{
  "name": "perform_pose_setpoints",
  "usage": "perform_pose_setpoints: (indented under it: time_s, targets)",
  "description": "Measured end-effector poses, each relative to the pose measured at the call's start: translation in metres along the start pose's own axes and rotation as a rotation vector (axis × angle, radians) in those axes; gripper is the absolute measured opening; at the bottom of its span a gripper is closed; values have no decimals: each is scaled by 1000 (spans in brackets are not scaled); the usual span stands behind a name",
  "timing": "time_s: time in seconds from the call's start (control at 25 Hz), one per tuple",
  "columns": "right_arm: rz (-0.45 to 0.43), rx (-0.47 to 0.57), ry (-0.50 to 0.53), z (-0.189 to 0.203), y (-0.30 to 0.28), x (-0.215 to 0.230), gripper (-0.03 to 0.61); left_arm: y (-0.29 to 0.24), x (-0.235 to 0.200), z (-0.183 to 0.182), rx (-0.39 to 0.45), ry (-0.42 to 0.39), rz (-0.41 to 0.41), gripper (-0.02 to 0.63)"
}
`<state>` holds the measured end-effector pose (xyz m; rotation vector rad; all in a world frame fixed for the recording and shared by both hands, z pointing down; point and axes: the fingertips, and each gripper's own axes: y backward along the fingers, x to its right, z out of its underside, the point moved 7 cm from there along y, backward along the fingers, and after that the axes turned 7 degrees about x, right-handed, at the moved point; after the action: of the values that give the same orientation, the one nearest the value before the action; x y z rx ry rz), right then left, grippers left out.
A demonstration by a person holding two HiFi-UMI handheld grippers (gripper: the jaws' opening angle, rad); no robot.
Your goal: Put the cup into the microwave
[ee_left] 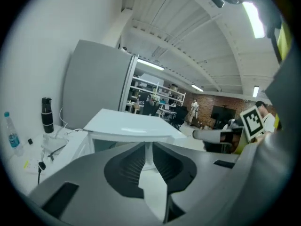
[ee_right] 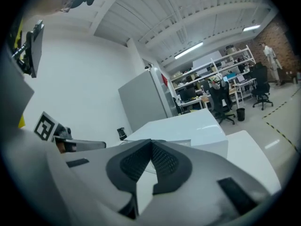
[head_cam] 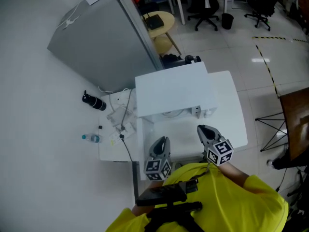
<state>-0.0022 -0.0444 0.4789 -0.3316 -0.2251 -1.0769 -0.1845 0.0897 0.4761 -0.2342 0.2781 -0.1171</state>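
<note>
Cup: I can't pin it down in any view. The best candidate is a pale rounded shape (head_cam: 170,113) low in the open front of the white box microwave (head_cam: 171,88), but that could equally be the glass turntable. So I can't tell which way it points or how its long axis lies. If that shape is the cup, it's inside, close to the front lip.

Layout, big to small:
- The white rectangular counter (head_cam: 235,111) carries the microwave toward its far-left corner. The near edge is bare, with both grippers over it.
- left gripper (head_cam: 163,140): fingers closed tip to tip, nothing in them.
- right gripper (ee_right: 151,144): fingers also together, empty.
- A lower white counter (head_cam: 107,151) off the left edge holds a black cylindrical bottle (head_cam: 93,101), a clear plastic water bottle with blue cap (head_cam: 91,138) and loose cables (head_cam: 124,122).

Risks, my read:
- A cup sitting near the lip gets clipped by the door swing or a passing finger, then tips or spills.
- Closed fingers used as a poker to nudge it deeper would topple it if they push high. Push low.
- If that shape is only the turntable, the cup is out of view and any reach from here is blind.
- The cables by the counter's left edge could snag the left gripper.
</note>
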Motion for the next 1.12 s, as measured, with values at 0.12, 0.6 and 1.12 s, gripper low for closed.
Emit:
perform_pose_setpoints:
  time_s: [0.12, 0.6, 1.12]
  targets:
    - [-29, 17, 6, -10, 9, -19, 3, 13, 9, -26, 67, -15, 56, 43]
    - [-36, 71, 72, -21, 41, -77, 3, 37, 10, -17, 68, -53, 150, 43]
    - [66, 79, 76, 5, 69, -112, 2, 61, 3, -1, 34, -97, 233, 43]
